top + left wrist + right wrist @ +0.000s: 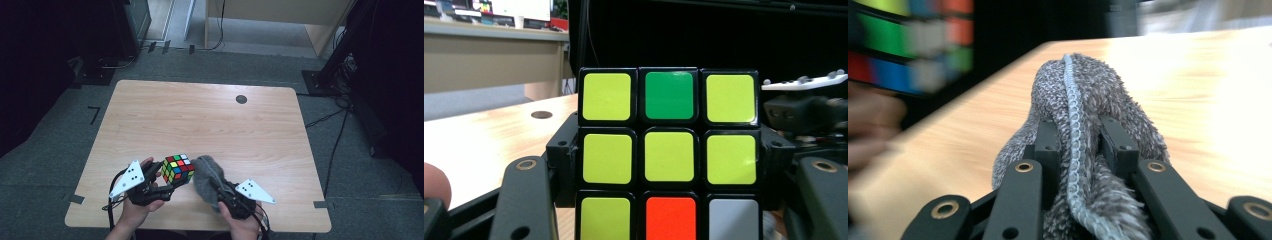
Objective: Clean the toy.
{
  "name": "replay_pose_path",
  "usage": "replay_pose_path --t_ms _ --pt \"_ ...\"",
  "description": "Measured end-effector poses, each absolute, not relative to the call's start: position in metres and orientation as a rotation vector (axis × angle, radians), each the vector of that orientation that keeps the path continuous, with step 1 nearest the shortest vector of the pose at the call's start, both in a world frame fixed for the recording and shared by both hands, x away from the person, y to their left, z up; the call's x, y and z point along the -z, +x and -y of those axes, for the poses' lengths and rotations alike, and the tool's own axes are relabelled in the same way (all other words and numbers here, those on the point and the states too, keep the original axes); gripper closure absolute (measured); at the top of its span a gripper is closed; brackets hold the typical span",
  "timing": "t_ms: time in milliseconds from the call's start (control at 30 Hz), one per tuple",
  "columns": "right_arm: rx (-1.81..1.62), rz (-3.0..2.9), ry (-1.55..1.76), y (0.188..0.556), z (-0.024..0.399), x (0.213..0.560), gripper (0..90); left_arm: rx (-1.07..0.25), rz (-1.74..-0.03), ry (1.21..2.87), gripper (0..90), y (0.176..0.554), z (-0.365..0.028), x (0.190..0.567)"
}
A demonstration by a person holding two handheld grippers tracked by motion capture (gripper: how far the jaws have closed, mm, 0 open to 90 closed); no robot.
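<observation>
Item 1: cube (pixel 178 168), hard glossy plastic, 3x3 colour tiles, mostly yellow on the face toward the left hand-held gripper (pixel 162 186), which clamps it just above the surface (pixel 200 120)

Item 2: cloth (pixel 209 179), grey, shaggy, with a stitched seam, pinched in the right hand-held gripper (pixel 1075 145), beside the cube

Step, judged: wiping the cube; next, press the cloth onto a face

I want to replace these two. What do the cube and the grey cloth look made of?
Puzzle cube: likely hard plastic, a black frame with glossy coloured tiles that catch the light. Grey cloth: seemingly a soft, fuzzy microfibre or chenille, with short shaggy pile and a stitched paler seam.
</observation>
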State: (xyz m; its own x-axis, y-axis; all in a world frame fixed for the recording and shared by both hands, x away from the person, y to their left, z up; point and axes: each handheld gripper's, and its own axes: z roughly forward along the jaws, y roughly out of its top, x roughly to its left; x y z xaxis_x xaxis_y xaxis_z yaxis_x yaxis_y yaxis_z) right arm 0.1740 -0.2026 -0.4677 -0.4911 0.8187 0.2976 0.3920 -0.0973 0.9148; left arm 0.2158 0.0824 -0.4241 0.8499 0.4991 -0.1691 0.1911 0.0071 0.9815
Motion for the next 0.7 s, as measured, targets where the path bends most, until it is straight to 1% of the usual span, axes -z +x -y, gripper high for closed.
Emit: replay_pose_path --t_ms 67,133,167,233,300,533,700 --pt "-1.503 -1.815 1.316 0.18 0.212 0.472 73.4 -0.25 -0.577 1.567 34.1 0.218 -0.081 0.426" --pt "-1.444 -1.839 1.339 0.187 0.217 0.48 70.6 -0.246 -0.598 1.572 34.1 0.221 -0.08 0.429" --pt "-1.427 -1.86 1.343 0.19 0.218 0.484 66.7 -0.237 -0.611 1.574 34.1 0.222 -0.08 0.431" --pt "-1.386 -1.869 1.34 0.193 0.218 0.487 55.8 -0.226 -0.637 1.574 34.1 0.226 -0.081 0.434" --pt "-1.389 -1.854 1.317 0.192 0.216 0.484 50.1 -0.212 -0.664 1.576 34.1 0.229 -0.083 0.436" --pt "-1.559 -1.837 1.216 0.179 0.199 0.468 41.6 -0.212 -0.726 1.571 34.1 0.232 -0.084 0.437" --pt "-1.703 -1.914 1.213 0.169 0.169 0.469 35.9 -0.19 -0.782 1.553 34.0 0.23 -0.077 0.439"
